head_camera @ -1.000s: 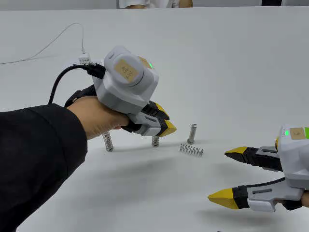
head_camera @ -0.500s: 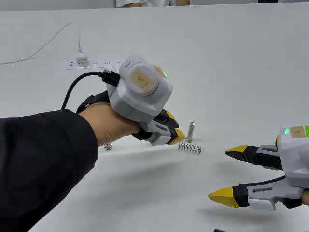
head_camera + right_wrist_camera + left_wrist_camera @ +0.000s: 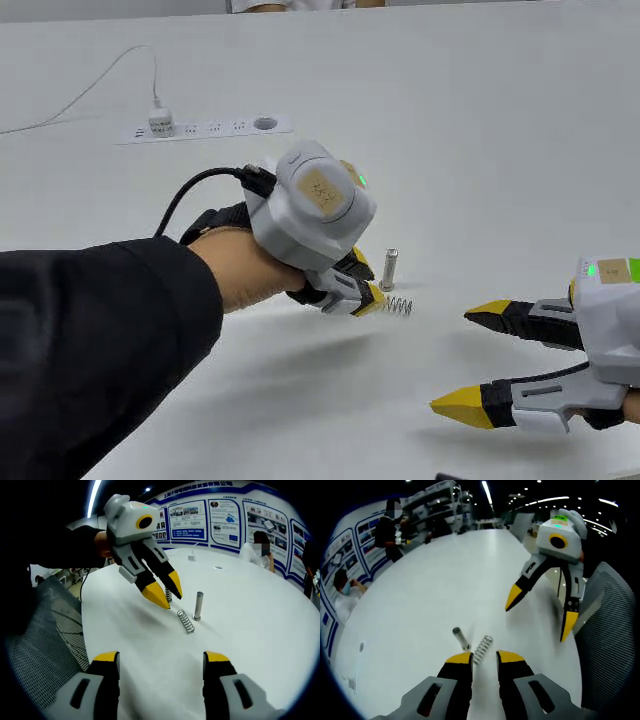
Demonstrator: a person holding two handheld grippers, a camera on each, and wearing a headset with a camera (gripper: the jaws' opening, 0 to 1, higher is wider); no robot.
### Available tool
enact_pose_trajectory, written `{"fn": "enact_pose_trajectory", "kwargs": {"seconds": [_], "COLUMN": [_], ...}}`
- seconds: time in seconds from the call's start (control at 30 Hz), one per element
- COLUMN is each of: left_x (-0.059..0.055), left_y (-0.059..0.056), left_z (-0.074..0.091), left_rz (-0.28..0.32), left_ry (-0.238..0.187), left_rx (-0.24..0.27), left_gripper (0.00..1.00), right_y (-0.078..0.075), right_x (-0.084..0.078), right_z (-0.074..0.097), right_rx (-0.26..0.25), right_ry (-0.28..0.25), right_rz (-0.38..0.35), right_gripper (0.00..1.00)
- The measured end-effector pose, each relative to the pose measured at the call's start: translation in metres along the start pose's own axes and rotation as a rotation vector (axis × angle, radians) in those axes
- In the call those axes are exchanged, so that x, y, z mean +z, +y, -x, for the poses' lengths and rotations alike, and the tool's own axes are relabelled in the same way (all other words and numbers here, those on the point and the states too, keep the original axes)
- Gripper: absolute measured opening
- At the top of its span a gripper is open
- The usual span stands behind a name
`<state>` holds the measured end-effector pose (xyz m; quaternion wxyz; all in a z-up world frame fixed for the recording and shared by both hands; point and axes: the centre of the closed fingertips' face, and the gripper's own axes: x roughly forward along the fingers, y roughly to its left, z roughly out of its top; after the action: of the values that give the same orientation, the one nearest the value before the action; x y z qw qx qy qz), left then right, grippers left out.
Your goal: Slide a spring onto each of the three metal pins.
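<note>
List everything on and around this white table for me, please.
table: one, white, under everything.
bare pin: one, silver, upright mid-table.
loose spring: one, silver, lying beside the bare pin.
sprung pin: one, silver, partly hidden, near the bare pin.
power strip: one, white, table's far side.
mesh chair: one, grey, beside the table.
sleeve: one, black, left arm.
left hand-held gripper: one, white with yellow tips, open at the loose spring.
right hand-held gripper: one, same colours, open, right of the spring.

A short steel coil spring lies on its side on the white table, uncompressed, just beside the foot of a bare metal pin, which stands upright, smooth and silvery. Farther back, partly hidden, a second pin stands upright with a spring coiled round it.
</note>
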<state>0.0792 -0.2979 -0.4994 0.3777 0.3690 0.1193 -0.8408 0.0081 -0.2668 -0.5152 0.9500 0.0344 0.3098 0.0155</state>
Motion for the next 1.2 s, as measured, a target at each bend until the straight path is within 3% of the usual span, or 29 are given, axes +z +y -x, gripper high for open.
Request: {"fn": "enact_pose_trajectory", "kwargs": {"seconds": [0.5, 1.2], "left_x": [-0.005, -0.019], "left_y": [0.003, -0.004], "left_z": [-0.015, -0.027], "left_rz": [-0.012, -0.001], "left_ry": [0.053, 0.136], "left_rx": [0.010, 0.018], "left_gripper": [0.21, 0.22], "right_y": [-0.002, -0.002], "right_x": [-0.003, -0.004], "right_z": [0.002, 0.002], "right_rx": [-0.006, 0.001], "right_ry": [-0.002, -0.006], "right_rz": [-0.011, -0.014], "right_gripper": [0.69, 0.69]}}
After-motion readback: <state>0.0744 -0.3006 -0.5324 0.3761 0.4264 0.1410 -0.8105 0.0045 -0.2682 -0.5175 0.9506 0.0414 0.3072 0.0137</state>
